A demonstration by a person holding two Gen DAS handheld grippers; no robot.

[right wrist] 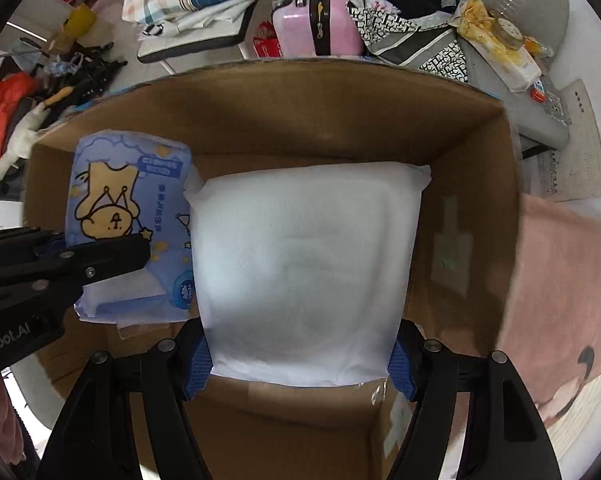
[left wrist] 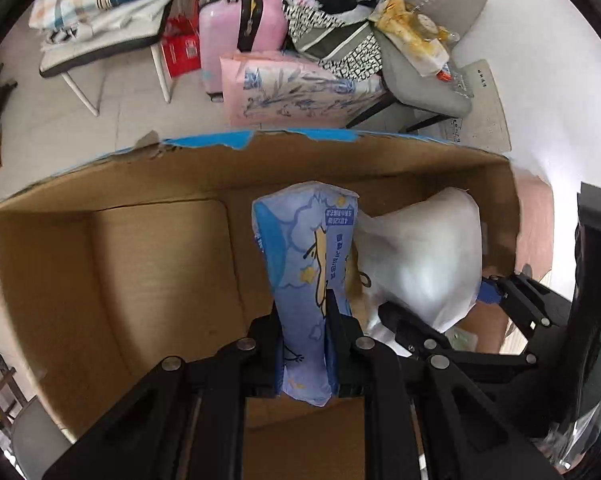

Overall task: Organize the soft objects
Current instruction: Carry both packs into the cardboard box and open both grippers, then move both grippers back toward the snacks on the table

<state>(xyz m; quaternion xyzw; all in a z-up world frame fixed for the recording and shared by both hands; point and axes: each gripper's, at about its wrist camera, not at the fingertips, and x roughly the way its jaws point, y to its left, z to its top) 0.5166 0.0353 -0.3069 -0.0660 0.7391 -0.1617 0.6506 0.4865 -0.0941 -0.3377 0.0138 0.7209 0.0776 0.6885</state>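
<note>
We have the left tool [left wrist: 305, 344] clamped on a blue pack [left wrist: 306, 264] printed with a cartoon bear, stars and clouds, held upright over the open cardboard box [left wrist: 148, 248]. Our right tool [right wrist: 300, 354] grips a plain white pack [right wrist: 304, 268], soft and pillowy, just beside the blue one, near the box's right wall.

Cardboard box [right wrist: 464, 216] on floor [left wrist: 112, 120].

Left tongs [left wrist: 306, 344] clamped narrow on load; right tongs [right wrist: 300, 356] spread wide, gripping.
</note>
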